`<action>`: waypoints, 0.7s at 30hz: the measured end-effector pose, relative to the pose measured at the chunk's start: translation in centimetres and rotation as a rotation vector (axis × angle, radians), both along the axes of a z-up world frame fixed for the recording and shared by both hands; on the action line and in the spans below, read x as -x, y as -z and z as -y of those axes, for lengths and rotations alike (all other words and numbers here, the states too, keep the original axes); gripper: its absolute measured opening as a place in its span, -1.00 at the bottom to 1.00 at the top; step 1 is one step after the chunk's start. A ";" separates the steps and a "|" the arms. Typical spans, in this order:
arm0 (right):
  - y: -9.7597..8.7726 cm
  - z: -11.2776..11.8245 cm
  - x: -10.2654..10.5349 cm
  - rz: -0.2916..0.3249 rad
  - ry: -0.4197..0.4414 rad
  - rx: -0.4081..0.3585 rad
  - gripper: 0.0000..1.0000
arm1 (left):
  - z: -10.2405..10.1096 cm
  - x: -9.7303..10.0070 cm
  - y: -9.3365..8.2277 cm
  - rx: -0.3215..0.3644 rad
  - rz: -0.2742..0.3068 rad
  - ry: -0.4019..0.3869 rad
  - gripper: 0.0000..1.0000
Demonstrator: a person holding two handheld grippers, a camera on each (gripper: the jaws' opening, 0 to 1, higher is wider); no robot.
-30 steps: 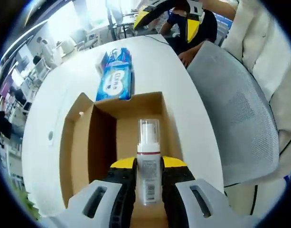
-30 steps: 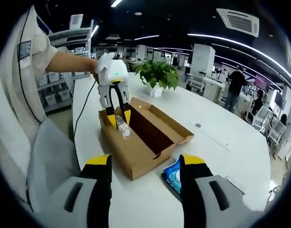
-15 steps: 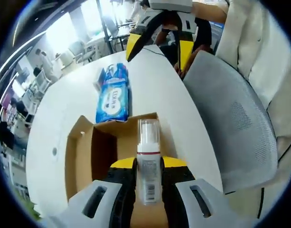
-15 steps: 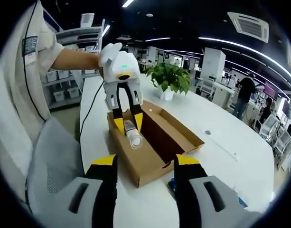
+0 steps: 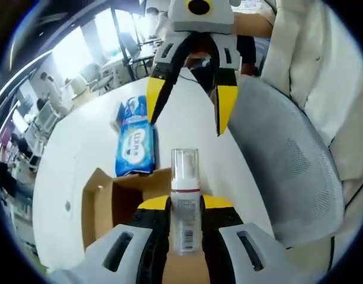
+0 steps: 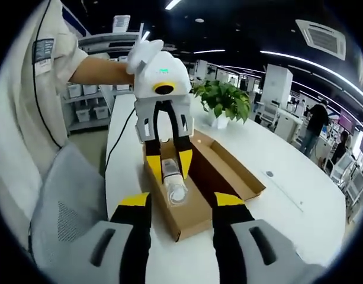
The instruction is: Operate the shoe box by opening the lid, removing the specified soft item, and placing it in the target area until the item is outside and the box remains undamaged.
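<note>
My left gripper (image 5: pixel 185 205) is shut on a white pump bottle (image 5: pixel 185 177) with a clear cap, held upright above the open cardboard shoe box (image 5: pixel 104 204). In the right gripper view the same left gripper (image 6: pixel 169 165) hangs over the box (image 6: pixel 228 171) with the bottle (image 6: pixel 175 186) between its yellow tips. My right gripper (image 6: pixel 180 204) is open, jaws wide, close in front of the bottle. It enters the left gripper view from the top as the right gripper (image 5: pixel 190 109), still apart from the bottle. A blue soft pack (image 5: pixel 135 145) lies on the table beyond the box.
The box rests on a long white table (image 5: pixel 80 136). A grey mesh chair (image 5: pixel 288 171) stands close at the table's side. A potted plant (image 6: pixel 225 100) sits farther along the table. A person's arm (image 6: pixel 92 71) holds the left gripper.
The left gripper has lifted the bottle up out of the box. The right gripper has closed in on it, staying open.
</note>
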State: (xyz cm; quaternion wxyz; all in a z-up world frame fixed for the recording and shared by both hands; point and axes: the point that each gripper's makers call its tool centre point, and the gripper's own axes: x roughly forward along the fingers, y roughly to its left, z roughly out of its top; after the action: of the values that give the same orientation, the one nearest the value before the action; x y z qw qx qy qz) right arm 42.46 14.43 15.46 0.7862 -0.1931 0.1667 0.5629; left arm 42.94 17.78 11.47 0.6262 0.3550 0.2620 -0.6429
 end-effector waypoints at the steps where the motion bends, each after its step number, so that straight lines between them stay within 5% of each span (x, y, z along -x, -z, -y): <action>1: 0.1 -0.1 0.0 -0.001 -0.004 0.002 -0.32 | 0.2 0.1 -0.1 0.005 0.000 0.005 -0.66; 21: 0.7 -1.1 0.7 0.046 -0.090 0.062 -0.65 | 2.5 1.1 -1.9 0.123 0.000 0.069 -0.66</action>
State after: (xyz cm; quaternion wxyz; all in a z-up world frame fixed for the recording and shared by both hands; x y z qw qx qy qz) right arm 41.79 15.52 14.71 0.7573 -0.2377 0.1569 0.5877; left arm 41.87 15.29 13.37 0.6243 0.3245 0.2098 -0.6789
